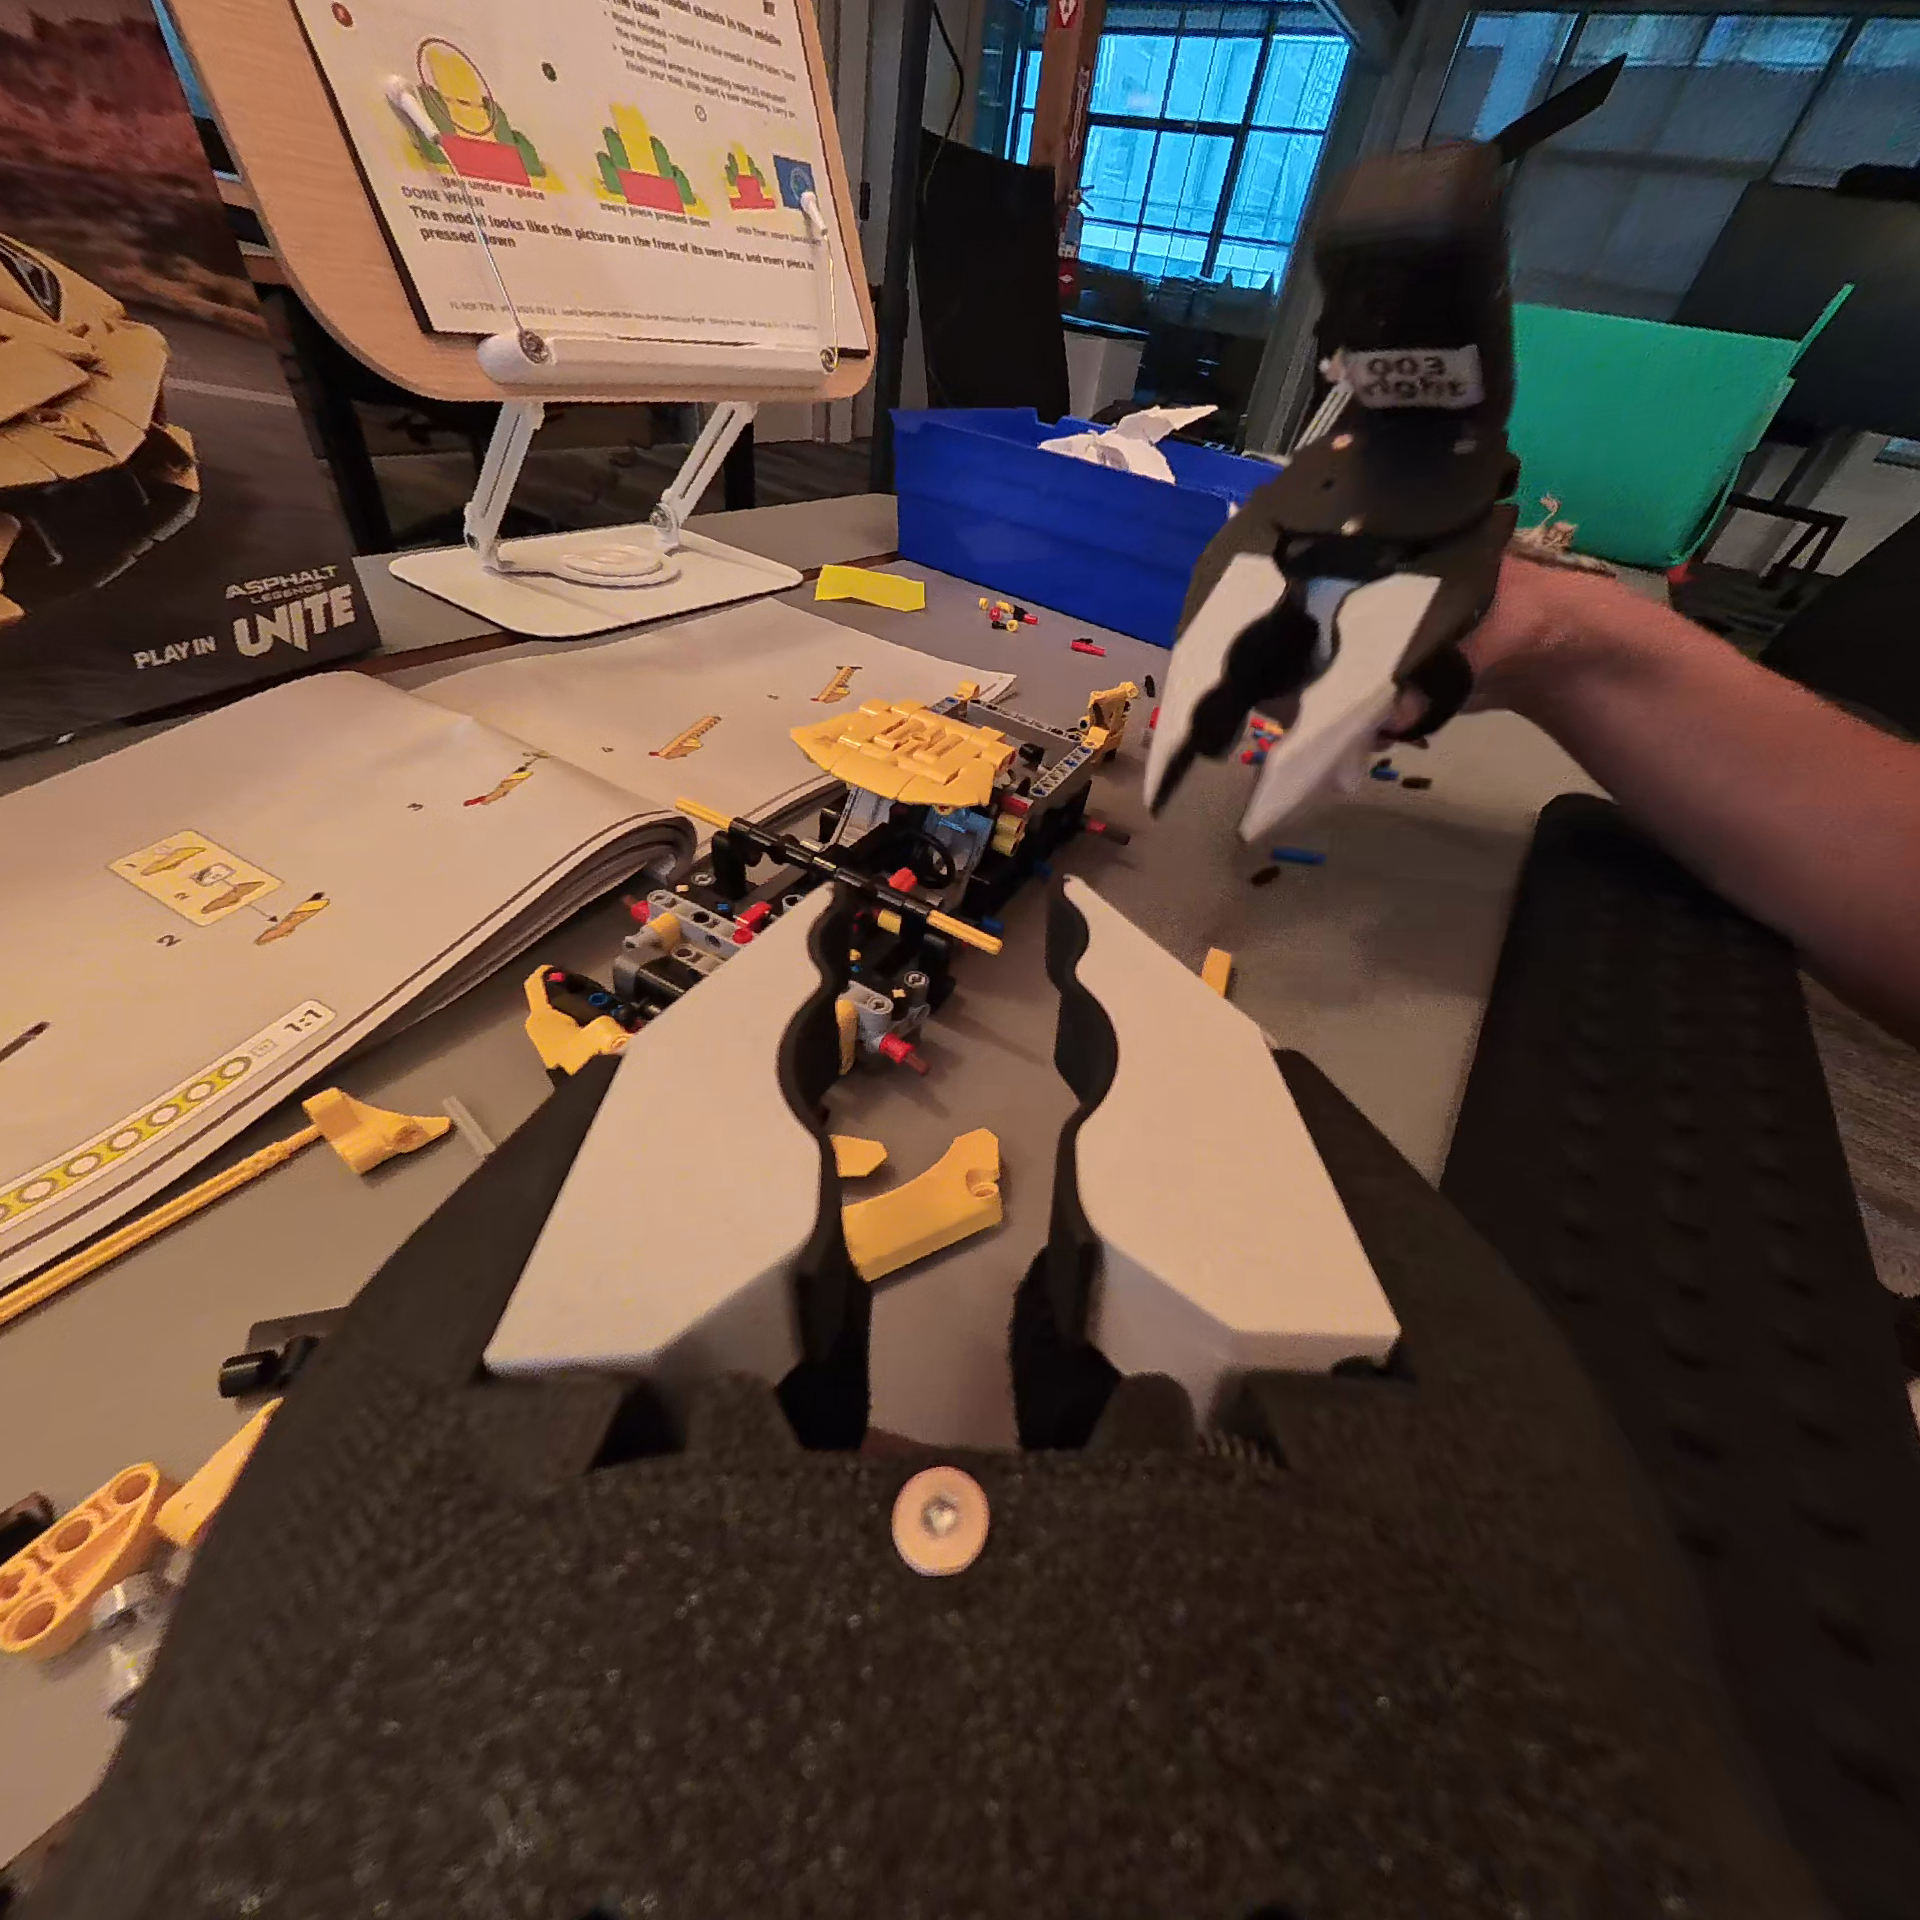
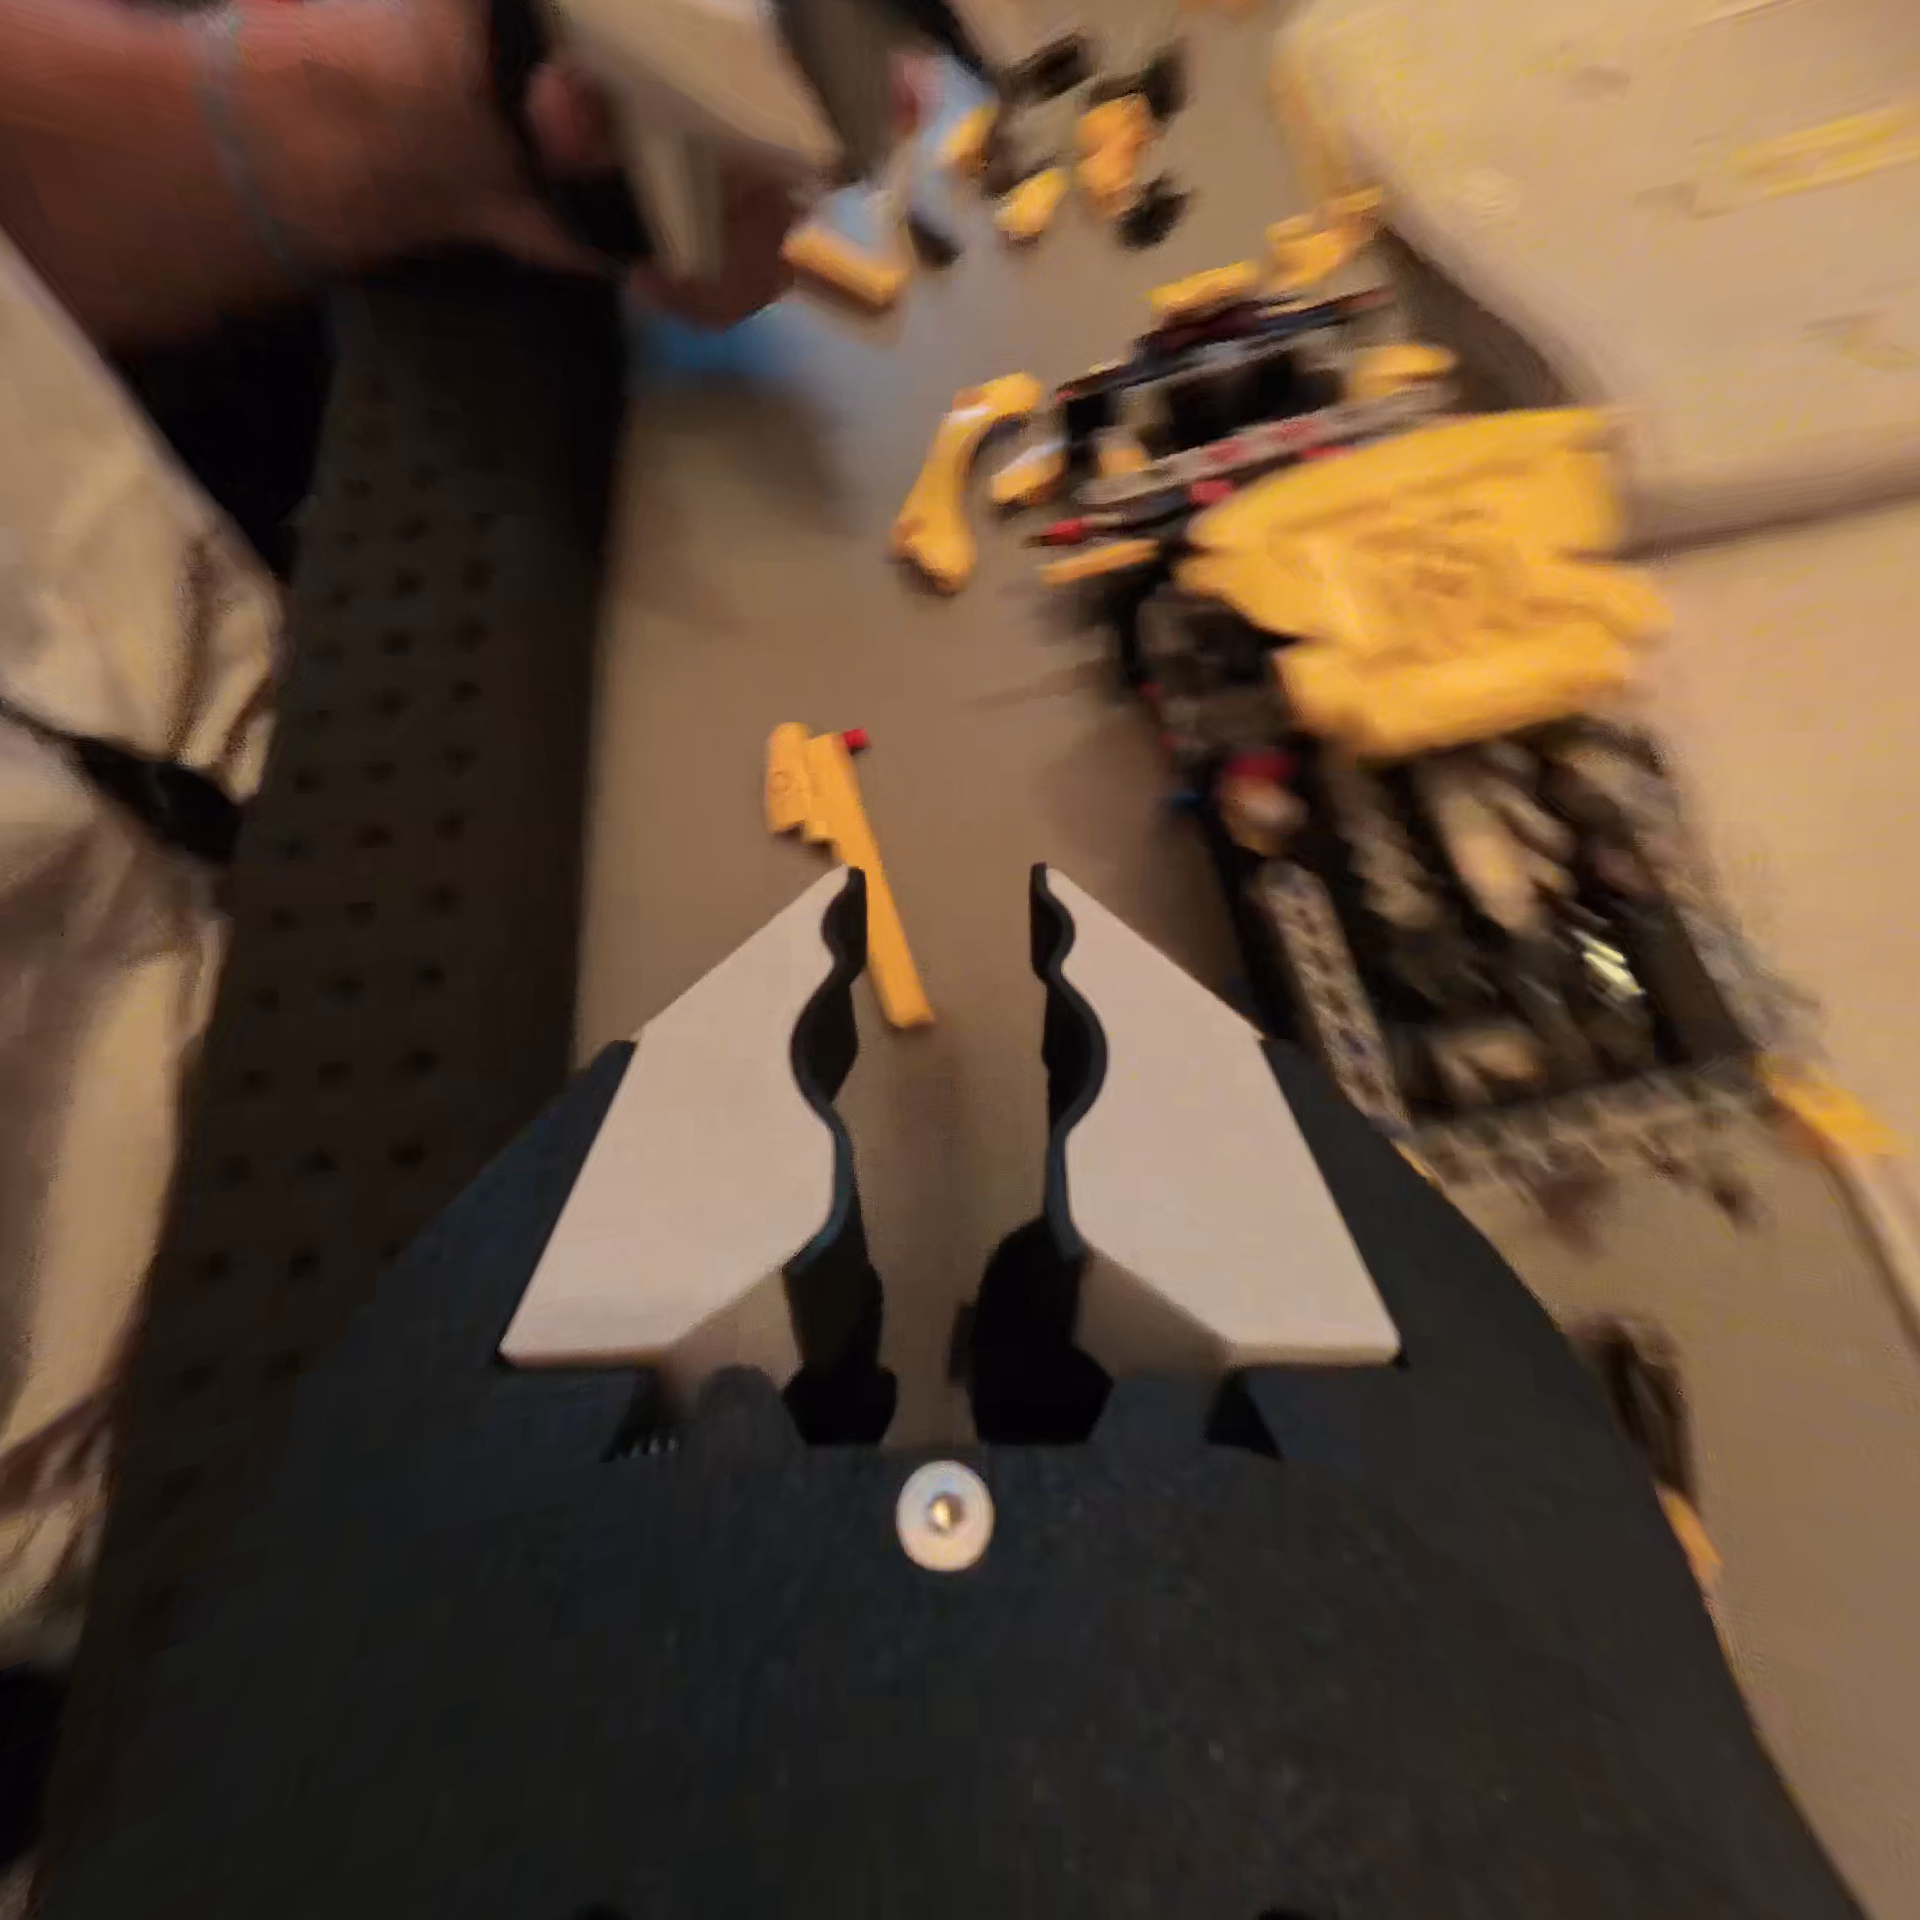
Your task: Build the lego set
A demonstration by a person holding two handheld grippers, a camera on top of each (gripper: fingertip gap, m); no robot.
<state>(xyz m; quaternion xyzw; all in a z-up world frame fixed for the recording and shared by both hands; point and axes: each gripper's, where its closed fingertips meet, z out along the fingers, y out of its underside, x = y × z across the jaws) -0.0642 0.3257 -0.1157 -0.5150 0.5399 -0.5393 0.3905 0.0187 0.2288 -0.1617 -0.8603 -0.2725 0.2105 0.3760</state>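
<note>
A partly built yellow and black lego car [image 1: 894, 842] lies on the grey table beside an open instruction booklet [image 1: 343, 873]. My left gripper [image 1: 940, 894] is open and empty, low over the table just before the car's near end, with a curved yellow panel [image 1: 925, 1205] lying between its fingers. My right gripper [image 1: 1205, 816] hangs open and empty in the air to the right of the car. In the blurred right wrist view it [image 2: 945, 878] points down at a long yellow piece [image 2: 842, 862] on the table, with the car [image 2: 1382, 665] to the right.
A blue bin [image 1: 1049, 509] with crumpled paper stands behind the car. A book stand [image 1: 582, 312] with a sheet and the set's box [image 1: 135, 416] are at the back left. Loose yellow pieces [image 1: 364, 1127] and small pins [image 1: 1008, 613] are scattered about. A black perforated mat [image 1: 1662, 1195] lies at right. Tip to tip, the grippers are about 15 cm apart.
</note>
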